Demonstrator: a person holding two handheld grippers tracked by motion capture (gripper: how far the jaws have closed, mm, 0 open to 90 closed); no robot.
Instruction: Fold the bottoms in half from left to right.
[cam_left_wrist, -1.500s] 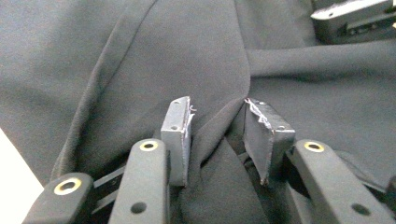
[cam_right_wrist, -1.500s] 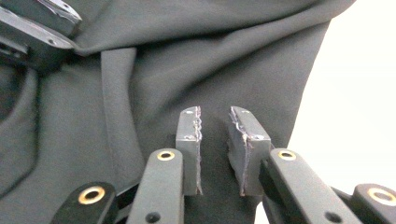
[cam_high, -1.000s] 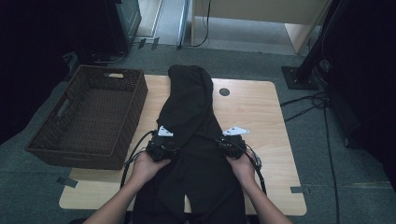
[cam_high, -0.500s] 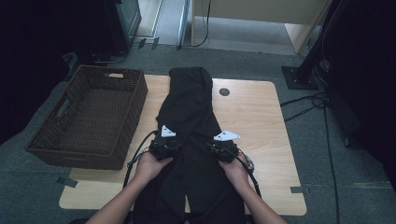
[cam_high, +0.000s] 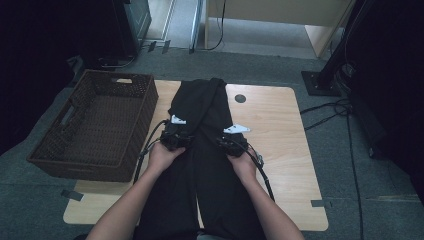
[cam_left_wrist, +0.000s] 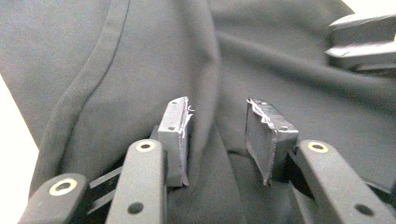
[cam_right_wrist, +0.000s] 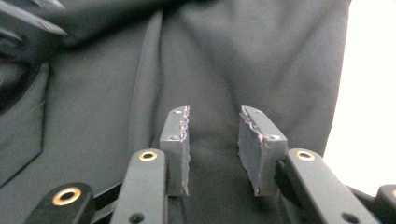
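With both tools, left (cam_high: 176, 136) and right (cam_high: 234, 141), just opened, spread and pinching nothing over the black trousers (cam_high: 202, 150) mid-tabletop (cam_high: 280, 130) (basket (cam_high: 95, 125) at left), I feared a shallow bite would slip off.

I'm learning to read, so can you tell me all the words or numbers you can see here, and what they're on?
None: there is no word, number or sign to read.
The black trousers show no label or print.
The basket and the table bear no writing.
The grey pads of the grippers are plain too.
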